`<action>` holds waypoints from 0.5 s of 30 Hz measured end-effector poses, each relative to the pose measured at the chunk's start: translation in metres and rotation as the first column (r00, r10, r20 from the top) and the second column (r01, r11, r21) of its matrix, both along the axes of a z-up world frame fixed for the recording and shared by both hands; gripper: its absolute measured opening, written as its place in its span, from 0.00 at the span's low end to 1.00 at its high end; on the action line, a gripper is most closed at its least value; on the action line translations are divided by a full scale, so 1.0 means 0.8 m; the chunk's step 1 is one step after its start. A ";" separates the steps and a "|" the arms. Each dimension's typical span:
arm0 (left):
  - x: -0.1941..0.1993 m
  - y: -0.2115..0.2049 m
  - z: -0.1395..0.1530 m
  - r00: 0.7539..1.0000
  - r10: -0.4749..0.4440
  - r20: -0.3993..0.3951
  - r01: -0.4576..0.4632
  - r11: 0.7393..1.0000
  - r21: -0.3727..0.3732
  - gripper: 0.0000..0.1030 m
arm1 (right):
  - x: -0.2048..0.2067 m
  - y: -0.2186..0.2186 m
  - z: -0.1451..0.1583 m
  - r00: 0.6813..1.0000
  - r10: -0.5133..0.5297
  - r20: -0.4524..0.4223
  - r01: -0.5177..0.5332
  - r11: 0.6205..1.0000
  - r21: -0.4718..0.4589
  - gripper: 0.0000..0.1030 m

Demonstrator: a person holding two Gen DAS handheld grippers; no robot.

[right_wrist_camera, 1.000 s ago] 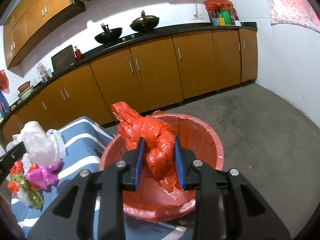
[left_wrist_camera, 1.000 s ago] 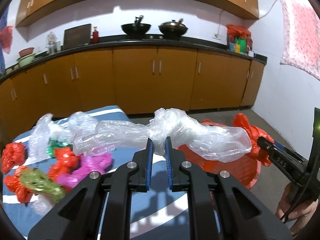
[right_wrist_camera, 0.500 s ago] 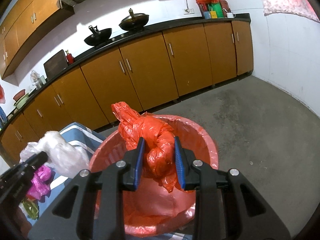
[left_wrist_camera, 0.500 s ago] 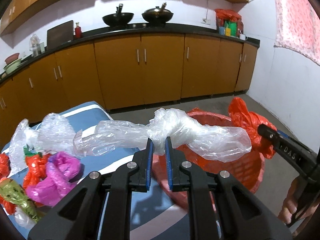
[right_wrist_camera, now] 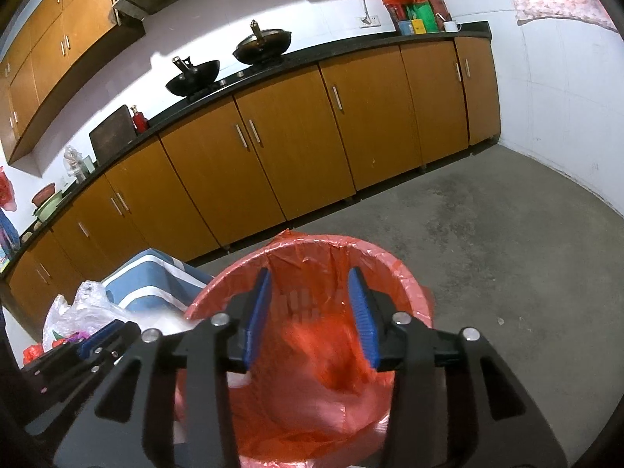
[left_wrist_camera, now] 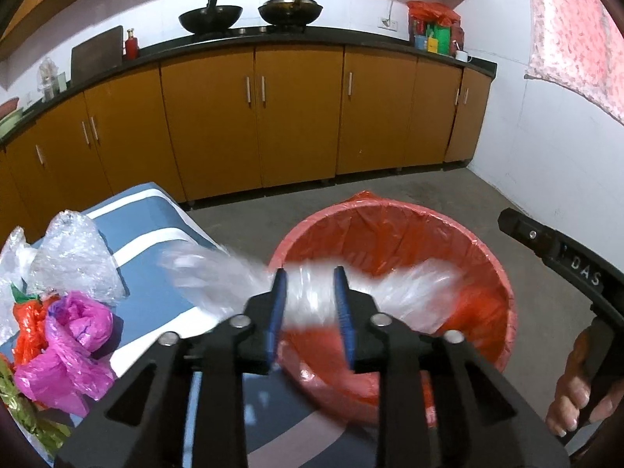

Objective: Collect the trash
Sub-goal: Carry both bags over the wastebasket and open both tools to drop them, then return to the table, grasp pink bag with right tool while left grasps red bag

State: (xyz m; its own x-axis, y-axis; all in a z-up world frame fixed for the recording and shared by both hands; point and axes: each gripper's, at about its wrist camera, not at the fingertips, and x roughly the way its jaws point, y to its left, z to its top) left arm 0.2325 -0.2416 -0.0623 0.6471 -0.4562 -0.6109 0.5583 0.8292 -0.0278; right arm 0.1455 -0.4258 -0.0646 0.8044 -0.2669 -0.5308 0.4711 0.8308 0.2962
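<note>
Two hand-held grippers hang over a red-lined bin (left_wrist_camera: 394, 234) on a kitchen floor. The left hand-held gripper (left_wrist_camera: 310, 312) has its jaws spread, with a blurred clear bag (left_wrist_camera: 413, 284) lying crosswise between and beyond its fingertips; its long axis runs left to right, one end over the worktop (left_wrist_camera: 156, 234), the other inside the bin's rim. Whether the pads touch it I cannot tell. The right hand-held gripper (right_wrist_camera: 314, 312) is released and empty, pointing down into the bin, where a blurred red bag (right_wrist_camera: 331, 355) sits just below its fingertips. More trash, a pink bag (left_wrist_camera: 66, 347) and a crumpled clear bag (left_wrist_camera: 74, 257), lies on the striped worktop, left of the bin and nearer the left gripper, which is likely the one to reach it next.
</note>
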 end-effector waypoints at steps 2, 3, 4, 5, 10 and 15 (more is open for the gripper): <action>0.000 0.003 0.001 1.000 0.005 -0.001 -0.005 1.000 -0.003 0.32 | 0.001 0.001 0.001 1.000 -0.001 -0.005 0.001 1.000 0.005 0.41; 0.000 0.005 0.001 1.000 0.009 -0.001 -0.009 1.000 -0.002 0.32 | 0.001 0.002 0.002 1.000 0.000 -0.007 0.000 1.000 0.004 0.41; 0.000 0.007 0.002 1.000 0.013 -0.001 -0.013 1.000 -0.001 0.33 | 0.001 0.004 0.003 1.000 0.000 -0.011 0.000 1.000 0.000 0.41; 0.001 0.011 0.004 1.000 0.023 0.002 -0.023 1.000 -0.001 0.33 | 0.000 0.006 0.005 1.000 0.003 -0.011 -0.003 1.000 -0.004 0.41; 0.000 0.049 0.011 0.996 0.091 0.017 -0.091 0.996 -0.013 0.34 | -0.007 0.016 0.013 1.000 0.015 -0.002 -0.015 1.000 -0.019 0.41; -0.008 0.109 0.019 0.982 0.178 0.054 -0.178 0.984 -0.015 0.39 | -0.013 0.034 0.023 0.998 0.055 0.017 -0.054 0.998 -0.030 0.41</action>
